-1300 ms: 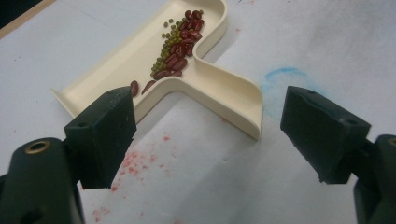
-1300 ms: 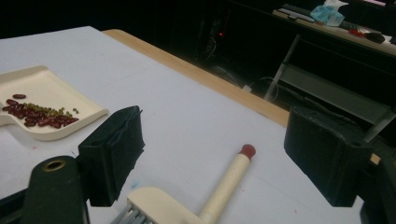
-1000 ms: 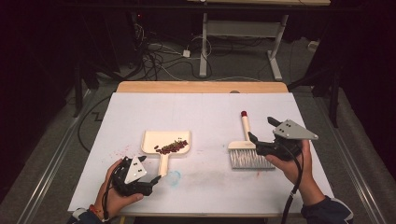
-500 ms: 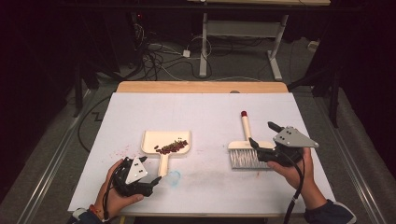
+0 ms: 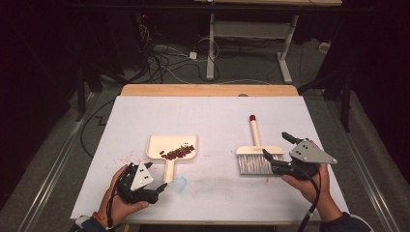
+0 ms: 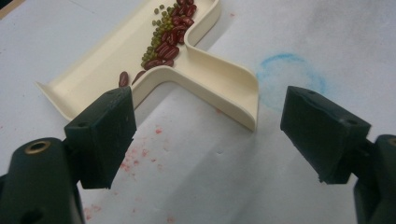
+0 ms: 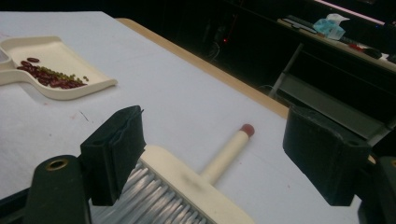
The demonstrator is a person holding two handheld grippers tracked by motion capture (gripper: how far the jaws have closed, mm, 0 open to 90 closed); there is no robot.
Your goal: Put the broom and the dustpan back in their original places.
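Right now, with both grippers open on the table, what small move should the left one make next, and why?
Probably ease the left gripper forward until its open jaws straddle the end of the dustpan handle, then close. The handle end lies just ahead between the jaws, ungripped, and the dustpan already holds the beans, so lifting it looks like the likely follow-on.

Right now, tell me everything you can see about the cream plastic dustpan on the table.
The cream plastic dustpan lies flat on the white table cover, left of centre, its short handle pointing toward the person. It looks like smooth moulded plastic with a raised rim and an open far edge. A small heap of dark red and green beans sits inside near the handle. The open left gripper waits just short of the handle, not touching it.
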